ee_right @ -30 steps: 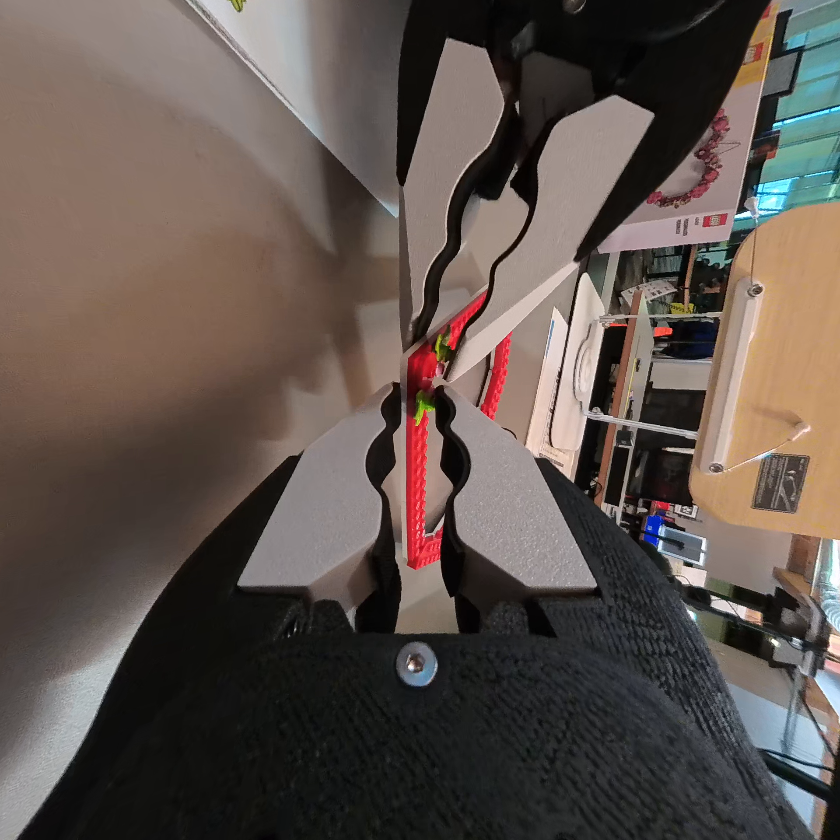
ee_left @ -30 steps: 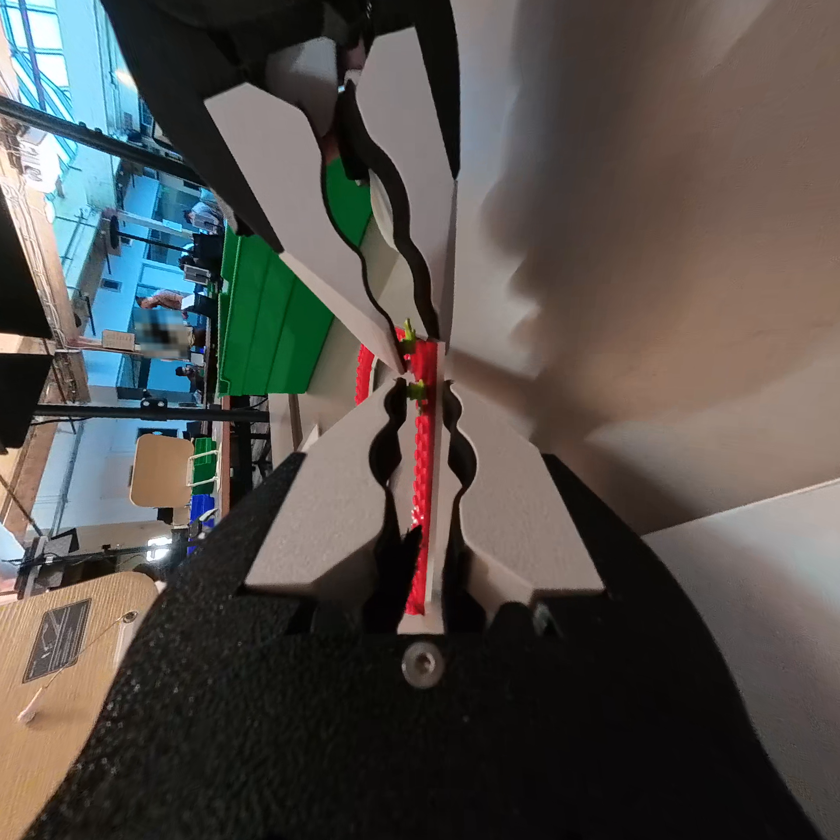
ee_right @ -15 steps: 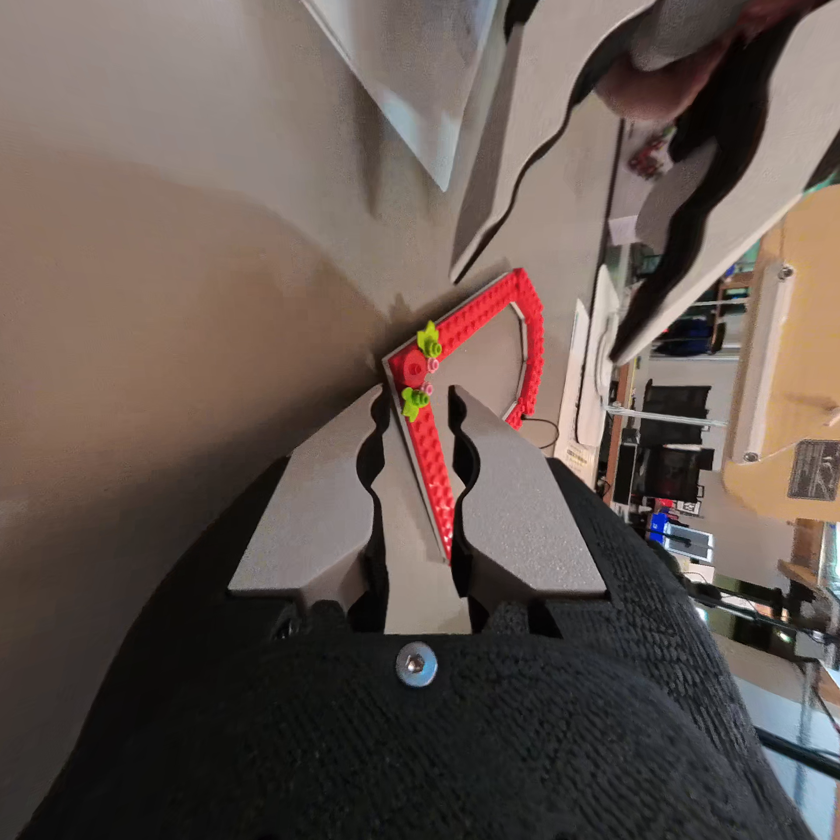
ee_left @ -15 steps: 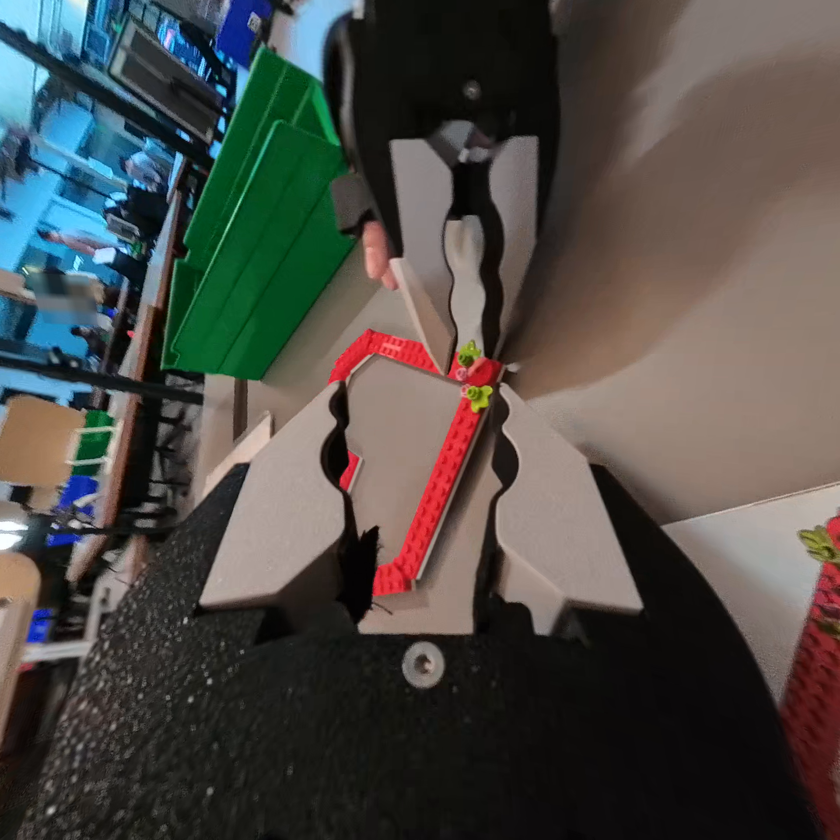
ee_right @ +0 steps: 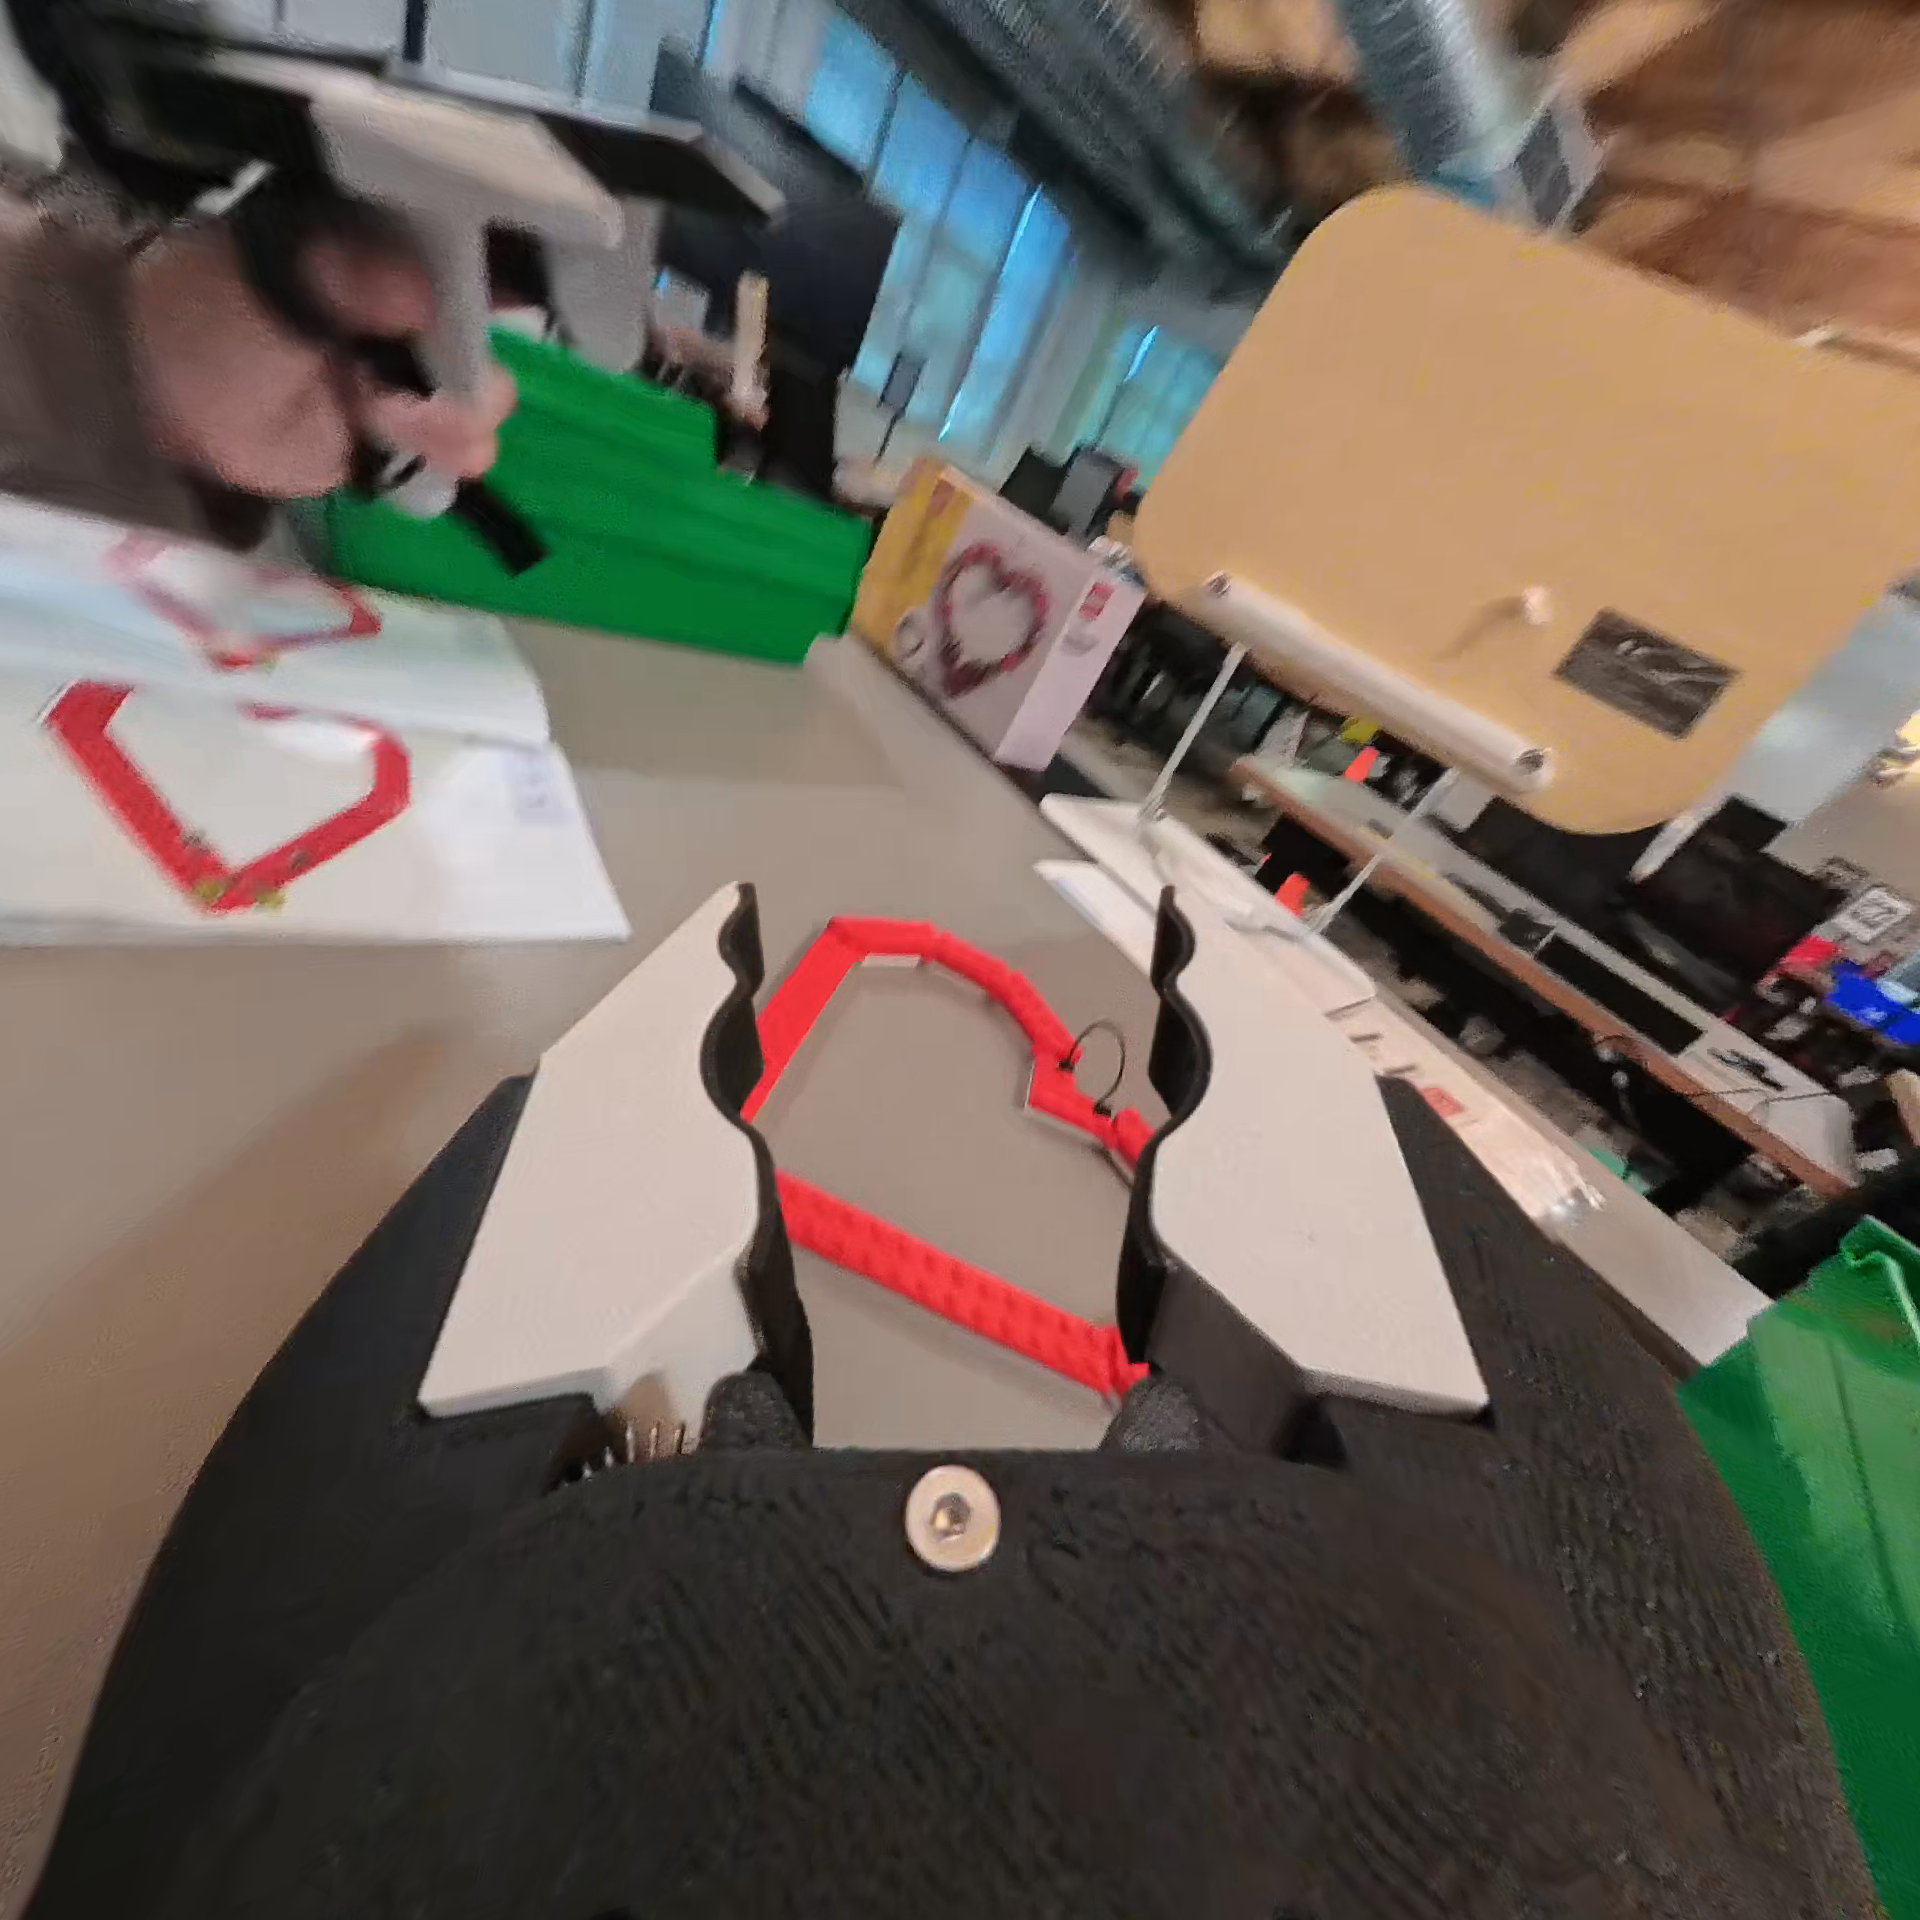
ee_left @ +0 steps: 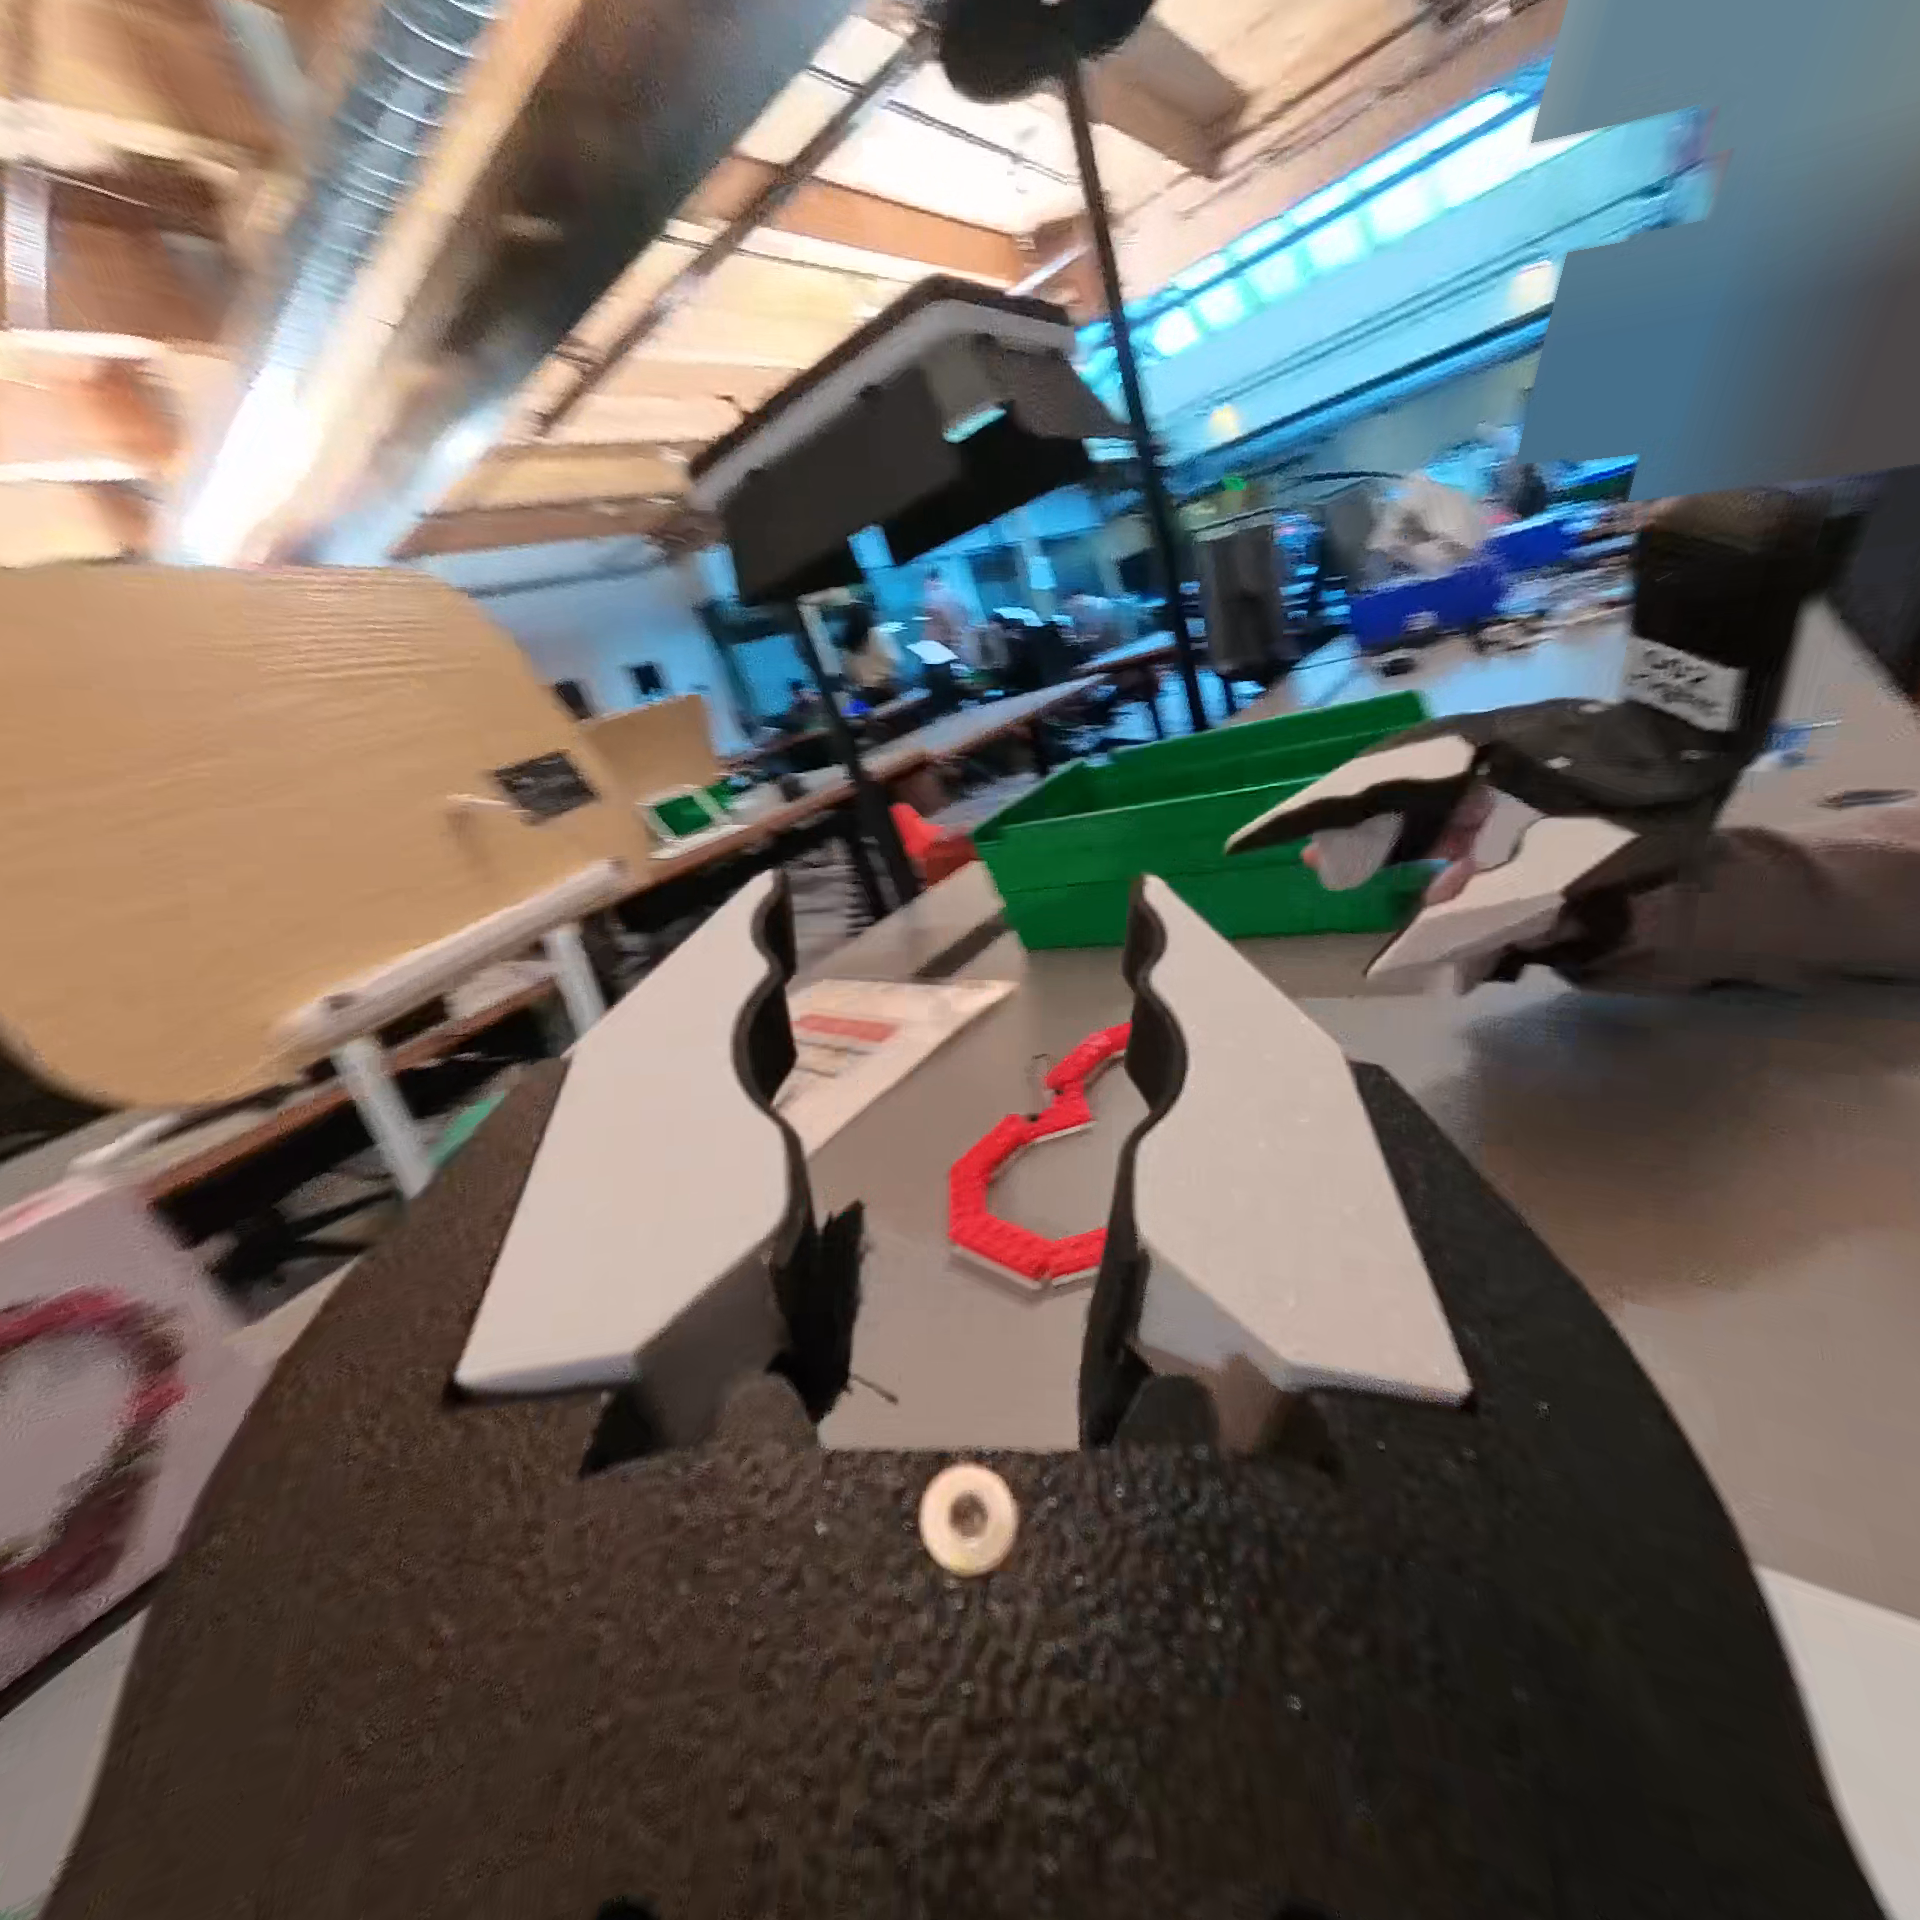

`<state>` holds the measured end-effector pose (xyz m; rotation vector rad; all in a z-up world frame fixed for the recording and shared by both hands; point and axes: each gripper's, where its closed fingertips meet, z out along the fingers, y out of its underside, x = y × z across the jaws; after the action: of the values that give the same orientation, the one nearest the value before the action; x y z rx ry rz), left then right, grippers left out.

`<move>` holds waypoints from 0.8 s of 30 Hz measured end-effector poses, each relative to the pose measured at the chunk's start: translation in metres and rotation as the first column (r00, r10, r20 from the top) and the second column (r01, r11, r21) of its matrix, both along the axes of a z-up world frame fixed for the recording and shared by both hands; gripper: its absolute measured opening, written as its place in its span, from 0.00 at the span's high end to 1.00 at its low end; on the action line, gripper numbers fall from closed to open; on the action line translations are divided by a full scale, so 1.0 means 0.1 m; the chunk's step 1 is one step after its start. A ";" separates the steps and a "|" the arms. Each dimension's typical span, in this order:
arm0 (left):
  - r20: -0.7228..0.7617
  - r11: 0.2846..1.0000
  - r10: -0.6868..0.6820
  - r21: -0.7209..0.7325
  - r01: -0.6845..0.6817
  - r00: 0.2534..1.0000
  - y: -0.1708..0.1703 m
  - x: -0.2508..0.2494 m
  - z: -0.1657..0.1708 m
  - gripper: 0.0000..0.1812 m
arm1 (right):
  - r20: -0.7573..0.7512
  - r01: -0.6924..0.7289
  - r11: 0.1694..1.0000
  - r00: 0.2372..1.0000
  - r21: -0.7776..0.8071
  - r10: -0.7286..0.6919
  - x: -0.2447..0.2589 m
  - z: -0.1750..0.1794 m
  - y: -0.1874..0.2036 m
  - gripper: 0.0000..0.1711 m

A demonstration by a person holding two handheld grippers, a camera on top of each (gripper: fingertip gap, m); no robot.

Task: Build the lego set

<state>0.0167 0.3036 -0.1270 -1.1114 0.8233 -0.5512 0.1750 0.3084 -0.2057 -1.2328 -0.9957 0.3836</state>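
Observation:
The red lego heart frame [ee_right: 935, 1283] lies flat on the grey table, seen between my right gripper's fingers; a small black loop [ee_right: 1096, 1049] sits at its notch. Its pointed tip is hidden behind my right finger [ee_right: 1299, 1195]. My right gripper [ee_right: 954, 899] is open and empty, just above and behind the frame. My left gripper [ee_left: 956, 904] is open and empty, with the frame [ee_left: 977, 1195] on the table ahead of it. The right gripper also shows in the left wrist view [ee_left: 1382, 883], open, above the table. The left gripper in the right wrist view [ee_right: 468, 208] is blurred.
An open instruction booklet [ee_right: 312, 790] lies at the left of the table. Green bins [ee_right: 623, 520] stand at the back, beside the set's box [ee_right: 997, 623]. Another green bin [ee_right: 1818, 1455] is at the right edge. A leaflet [ee_left: 883, 1029] lies beyond the frame.
Both grippers were shut on the heart frame's tip. They have opened, let it go and pulled back; the frame now lies flat on the table.

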 end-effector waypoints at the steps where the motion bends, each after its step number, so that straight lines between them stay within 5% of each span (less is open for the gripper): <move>1: -0.002 0.998 0.053 0.030 -0.053 0.999 -0.04 -0.08 -0.03 0.66 | -0.046 0.012 1.000 0.999 0.024 -0.011 -0.03 0.06 0.02 0.56; 8: -0.021 0.962 0.229 0.156 -0.223 0.973 -0.40 -0.34 -0.18 0.65 | -0.266 0.076 0.992 0.963 0.104 -0.046 -0.28 0.31 0.15 0.60; 24: 0.061 0.981 0.179 0.062 -0.183 0.982 -0.37 -0.52 -0.35 0.65 | -0.322 0.210 0.971 0.932 0.113 -0.164 0.13 0.37 0.40 0.67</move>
<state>-0.0349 0.2664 -0.1618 -1.0915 0.6799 -0.3969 0.1876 0.3482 -0.1690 -1.0834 -0.6179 0.3359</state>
